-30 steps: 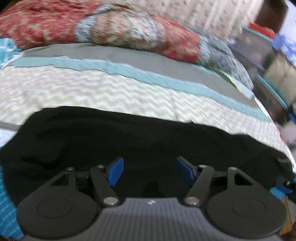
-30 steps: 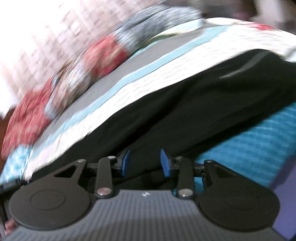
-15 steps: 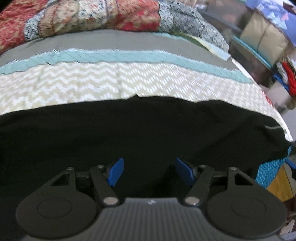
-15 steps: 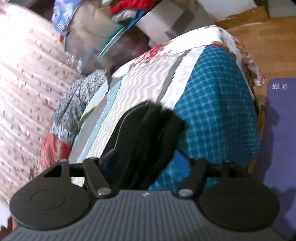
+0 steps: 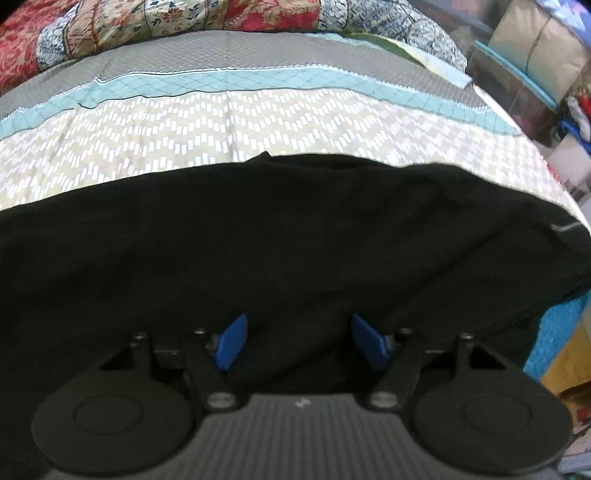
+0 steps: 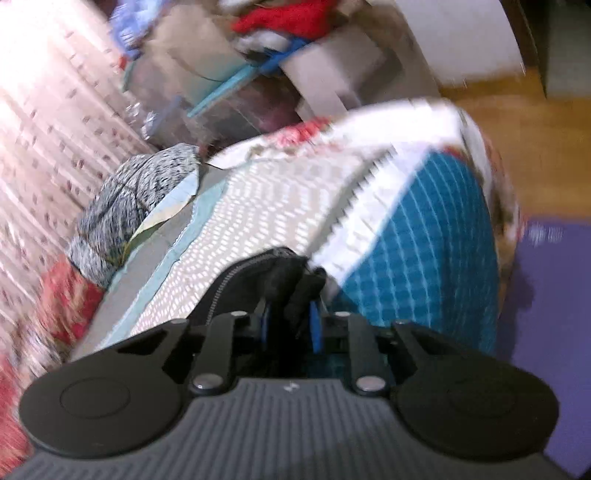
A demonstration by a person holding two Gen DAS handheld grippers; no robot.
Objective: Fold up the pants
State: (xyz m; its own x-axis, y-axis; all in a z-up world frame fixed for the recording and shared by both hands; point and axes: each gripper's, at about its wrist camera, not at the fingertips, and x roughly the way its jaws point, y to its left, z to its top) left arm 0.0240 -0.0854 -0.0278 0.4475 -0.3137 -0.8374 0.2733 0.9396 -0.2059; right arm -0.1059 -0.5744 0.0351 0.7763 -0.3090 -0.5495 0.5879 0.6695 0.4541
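Black pants (image 5: 295, 240) lie spread across the bed, filling the lower half of the left wrist view. My left gripper (image 5: 300, 339) hovers over them with its blue pads (image 5: 231, 341) well apart and nothing pinched between them. In the right wrist view one bunched end of the pants (image 6: 258, 273) lies near the bed's corner. My right gripper (image 6: 291, 321) is closing there, with a wad of black fabric squeezed between its blue pads (image 6: 316, 325).
The bed carries a chevron quilt (image 5: 258, 122) with teal and grey bands, and a patchwork bolster (image 5: 184, 18) along its far side. Storage boxes (image 5: 524, 55) stand past the right end. A blue chequered side (image 6: 424, 251) drops to a purple mat (image 6: 546, 314) and wooden floor (image 6: 517, 122).
The left view slid along the pants toward their right part. The right gripper swung to the pants' end by the bed corner, opened wide around the fabric, then narrowed onto it.
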